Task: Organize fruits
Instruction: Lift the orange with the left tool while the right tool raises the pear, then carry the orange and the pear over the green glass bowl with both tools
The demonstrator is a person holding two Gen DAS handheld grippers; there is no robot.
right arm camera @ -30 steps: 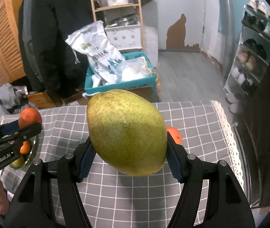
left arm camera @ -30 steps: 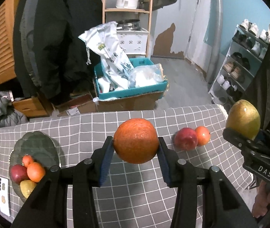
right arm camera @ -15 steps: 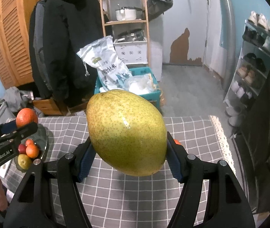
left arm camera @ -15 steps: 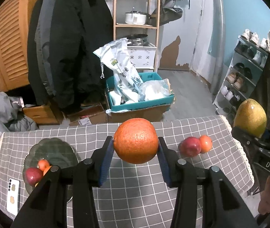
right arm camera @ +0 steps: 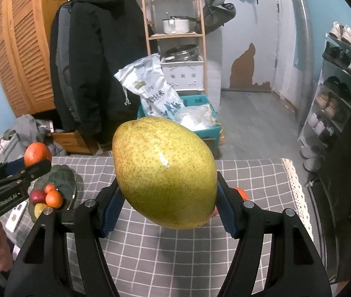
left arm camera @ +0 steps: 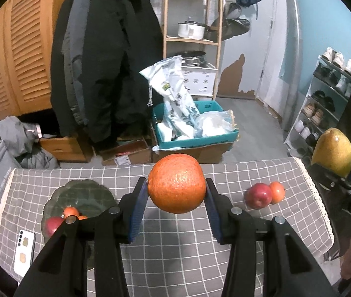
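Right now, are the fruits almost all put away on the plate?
Partly. The dark green glass plate already holds a few small fruits. The left claw grips a round orange and the right claw grips a big yellow-green pear, both above the table. A red apple and small tangerine still wait on the checked cloth.

Blue walls [left arm camera: 323, 37], grey floor [left arm camera: 252, 123], louvred wooden doors [left arm camera: 19, 57], a wooden shelf [left arm camera: 190, 39] and a shoe rack [left arm camera: 323, 104].
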